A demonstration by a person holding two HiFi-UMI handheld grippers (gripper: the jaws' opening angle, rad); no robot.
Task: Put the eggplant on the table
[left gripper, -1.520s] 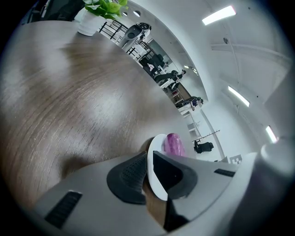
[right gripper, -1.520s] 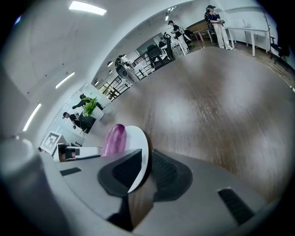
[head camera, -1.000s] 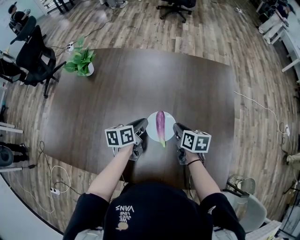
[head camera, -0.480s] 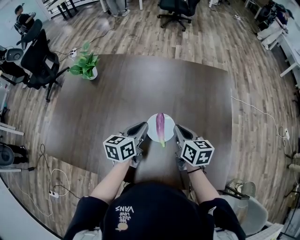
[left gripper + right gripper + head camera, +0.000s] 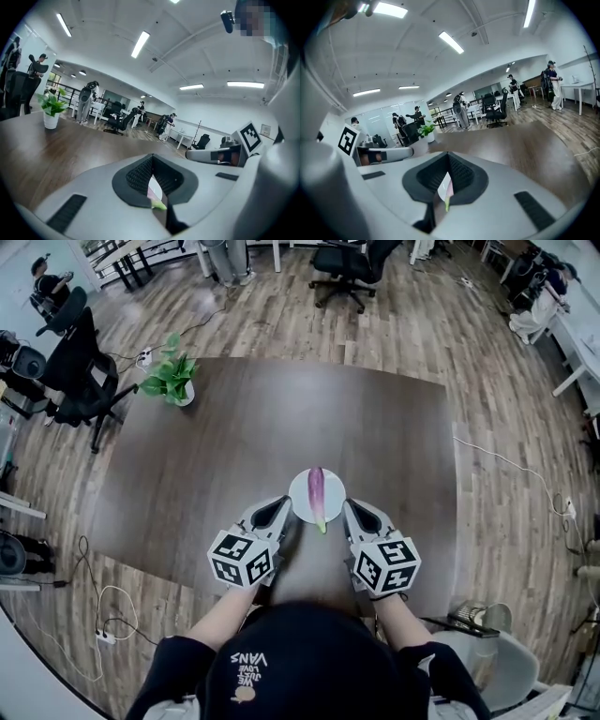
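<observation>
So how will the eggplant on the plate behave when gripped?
The eggplant is long, slim and rounded, so it probably rolls sideways if nudged. Its skin looks smooth, likely slippery in a grip. Its green stem end overhangs the rim of the white plate without drooping, so it seems fairly stiff.

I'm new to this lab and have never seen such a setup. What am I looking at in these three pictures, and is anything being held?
There is no robot here. A person holds a two-jaw gripper in each hand, each carrying a cube with square black-and-white markers. The overhead picture comes from a camera on the person's head, looking down. The other two come from cameras riding on the left gripper and the right gripper, looking along their jaws. On the dark brown wooden table sits a round white plate with a long purple eggplant on it. A green potted plant stands at the far left corner. Both grippers flank the plate with jaws drawn together, holding nothing.
</observation>
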